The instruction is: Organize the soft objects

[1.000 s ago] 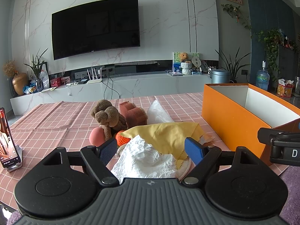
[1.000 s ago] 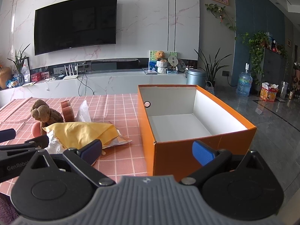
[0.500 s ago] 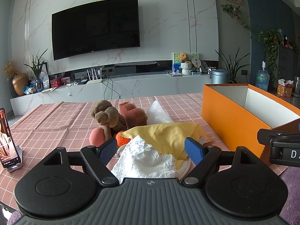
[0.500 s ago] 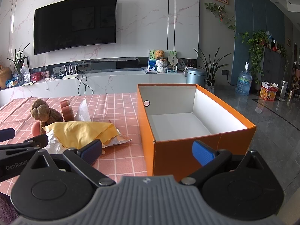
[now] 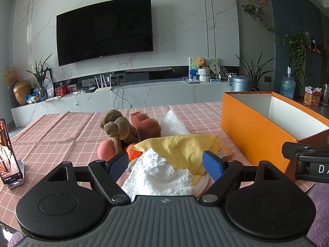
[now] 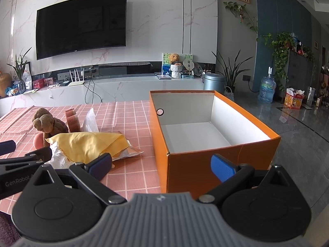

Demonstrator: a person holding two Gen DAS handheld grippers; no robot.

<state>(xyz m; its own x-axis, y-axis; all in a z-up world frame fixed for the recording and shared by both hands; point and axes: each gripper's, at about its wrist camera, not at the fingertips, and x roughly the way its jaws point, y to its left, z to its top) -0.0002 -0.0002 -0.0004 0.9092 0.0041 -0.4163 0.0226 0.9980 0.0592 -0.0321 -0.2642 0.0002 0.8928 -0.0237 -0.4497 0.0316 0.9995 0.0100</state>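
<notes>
A pile of soft things lies on the pink checked tablecloth: a crumpled white tissue, a yellow cloth, a brown plush toy, a brown sponge block, a pink ball, an orange knitted ball and a clear plastic bag. My left gripper is open, its fingers either side of the tissue. An empty orange box stands to the right. My right gripper is open and empty in front of the box's near wall. The yellow cloth shows there too.
A phone on a stand sits at the table's left edge. Behind the table is a white TV bench with a wall TV, plants and a water bottle on the floor to the right.
</notes>
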